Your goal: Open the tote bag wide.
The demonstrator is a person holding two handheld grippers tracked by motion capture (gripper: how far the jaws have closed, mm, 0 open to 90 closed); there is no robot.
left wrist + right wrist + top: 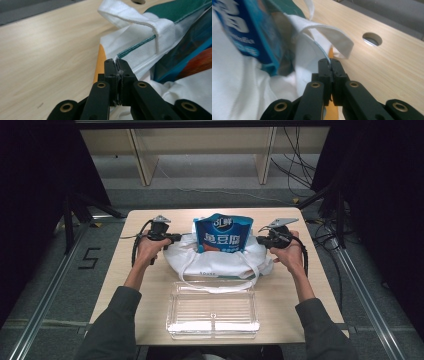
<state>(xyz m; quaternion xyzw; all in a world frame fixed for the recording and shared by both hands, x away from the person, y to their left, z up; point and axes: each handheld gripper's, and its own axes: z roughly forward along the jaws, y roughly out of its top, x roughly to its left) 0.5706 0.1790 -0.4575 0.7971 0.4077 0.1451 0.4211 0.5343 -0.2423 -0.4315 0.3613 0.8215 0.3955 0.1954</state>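
Note:
A white cloth tote bag (220,260) with green trim lies mid-table, and a blue snack pouch (221,234) stands upright in its mouth. My left gripper (176,238) is at the bag's left edge, shut on the bag's white rim (140,67), which is pinched between its jaws. My right gripper (260,240) is at the bag's right edge, shut on the rim there (324,56). The pouch (247,32) fills the left of the right gripper view, and its blue and orange side (192,55) shows inside the bag in the left gripper view.
A clear plastic tray (212,314) sits near the table's front edge, just in front of the bag's looped handle (220,282). A round cable hole (372,39) is cut in the wooden tabletop (300,285). Shelving legs and cables stand beyond the table.

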